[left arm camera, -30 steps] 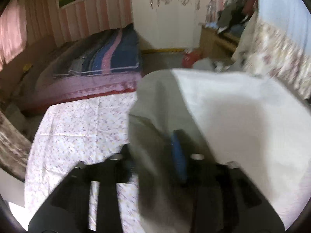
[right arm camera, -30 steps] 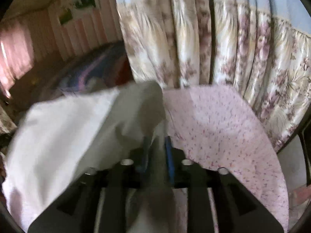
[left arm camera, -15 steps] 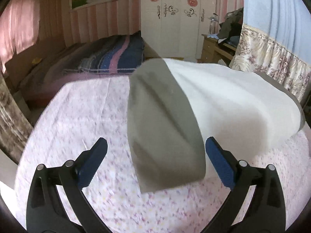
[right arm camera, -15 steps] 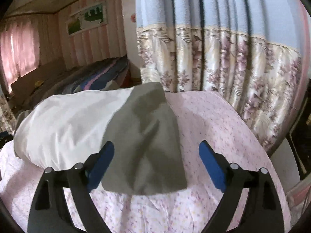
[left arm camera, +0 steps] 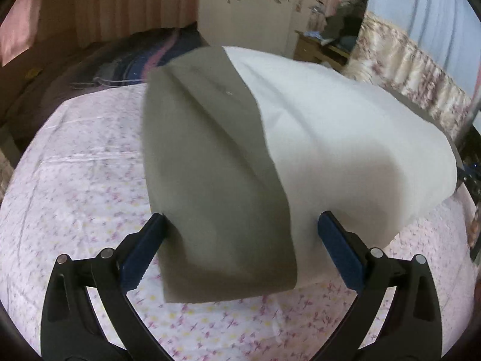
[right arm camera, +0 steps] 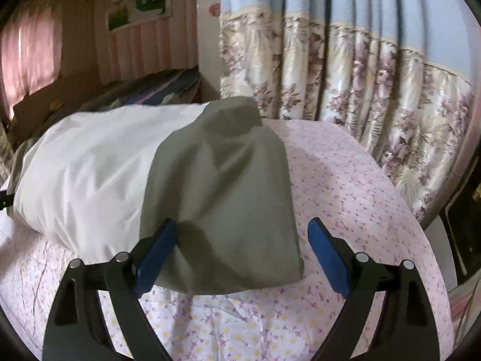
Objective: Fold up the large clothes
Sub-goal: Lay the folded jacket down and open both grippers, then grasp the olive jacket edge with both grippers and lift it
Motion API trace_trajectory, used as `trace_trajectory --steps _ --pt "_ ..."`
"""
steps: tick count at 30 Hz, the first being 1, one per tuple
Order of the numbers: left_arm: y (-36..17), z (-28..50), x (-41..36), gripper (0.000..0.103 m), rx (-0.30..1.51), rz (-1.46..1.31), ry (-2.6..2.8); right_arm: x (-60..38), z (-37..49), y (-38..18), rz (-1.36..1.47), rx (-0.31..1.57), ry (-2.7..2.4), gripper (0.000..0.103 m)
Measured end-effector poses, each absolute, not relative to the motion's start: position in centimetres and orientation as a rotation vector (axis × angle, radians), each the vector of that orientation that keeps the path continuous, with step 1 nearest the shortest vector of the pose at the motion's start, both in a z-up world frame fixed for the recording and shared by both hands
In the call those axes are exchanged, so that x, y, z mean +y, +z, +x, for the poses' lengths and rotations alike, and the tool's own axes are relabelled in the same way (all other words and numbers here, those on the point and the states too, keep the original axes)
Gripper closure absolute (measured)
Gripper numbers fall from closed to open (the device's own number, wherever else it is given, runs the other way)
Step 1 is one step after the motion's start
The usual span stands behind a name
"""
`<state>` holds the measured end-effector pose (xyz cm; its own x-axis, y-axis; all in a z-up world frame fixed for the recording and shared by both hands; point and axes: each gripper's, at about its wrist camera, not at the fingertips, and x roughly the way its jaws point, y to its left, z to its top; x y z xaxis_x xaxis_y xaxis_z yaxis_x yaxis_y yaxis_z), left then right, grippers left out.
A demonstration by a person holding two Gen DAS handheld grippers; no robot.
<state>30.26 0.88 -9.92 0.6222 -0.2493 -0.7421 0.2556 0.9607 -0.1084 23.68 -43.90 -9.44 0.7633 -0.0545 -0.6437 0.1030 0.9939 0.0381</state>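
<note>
A large white garment with grey sleeves lies folded on the pink floral bed sheet (left arm camera: 75, 204). In the left wrist view its grey sleeve (left arm camera: 216, 180) lies in front and the white body (left arm camera: 345, 138) runs to the right. My left gripper (left arm camera: 240, 249) is open, its blue pads on either side of the sleeve's near end, holding nothing. In the right wrist view the other grey sleeve (right arm camera: 228, 186) lies in front with the white body (right arm camera: 99, 174) to the left. My right gripper (right arm camera: 240, 252) is open around that sleeve's near end.
A floral curtain (right arm camera: 360, 84) hangs close along the right of the bed sheet (right arm camera: 345, 186). A dark striped blanket (left arm camera: 135, 60) covers a second bed behind. A white wardrobe (left arm camera: 255, 9) and a cluttered wooden desk (left arm camera: 324, 45) stand at the back.
A second ago both grippers were shut on the garment and held it up. They have opened and let it drop onto the bed, then come closer to the grey sleeves.
</note>
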Motion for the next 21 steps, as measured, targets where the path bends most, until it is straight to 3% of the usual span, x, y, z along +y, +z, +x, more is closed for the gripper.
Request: trace_trajectory --steps 3,5,6,8,9,14,17,21 --pt "-10.0 31.1 0.5 0.009 0.867 -0.005 -0.323 -44.0 24.5 -9.9 0.1 0.722 -0.041 0.031" --pt "-10.0 31.3 0.2 0.02 0.874 0.001 -0.333 -43.3 24.9 -10.0 0.068 0.735 -0.044 0.038" --pt "-9.9 31.3 -0.2 0.023 0.875 0.017 -0.332 -42.9 25.1 -10.0 0.05 0.742 -0.04 0.048" --pt "-9.6 31.2 -0.9 0.036 0.869 0.053 -0.317 -42.0 25.4 -9.7 0.008 0.74 -0.079 0.079" --pt "-9.4 31.0 -1.2 0.04 0.863 0.073 -0.297 -41.9 25.4 -9.6 -0.004 0.734 -0.098 0.088" --pt "-8.2 29.4 -2.9 0.075 0.807 0.162 -0.231 -41.5 25.1 -9.1 0.042 0.704 -0.09 0.096" --pt "-7.0 28.0 -2.4 0.085 0.764 0.125 -0.22 -41.6 23.7 -8.0 0.088 0.668 -0.054 0.097" --pt "-5.7 26.1 -0.7 0.089 0.733 0.081 -0.238 -41.6 20.7 -5.6 0.104 0.626 -0.029 0.098"
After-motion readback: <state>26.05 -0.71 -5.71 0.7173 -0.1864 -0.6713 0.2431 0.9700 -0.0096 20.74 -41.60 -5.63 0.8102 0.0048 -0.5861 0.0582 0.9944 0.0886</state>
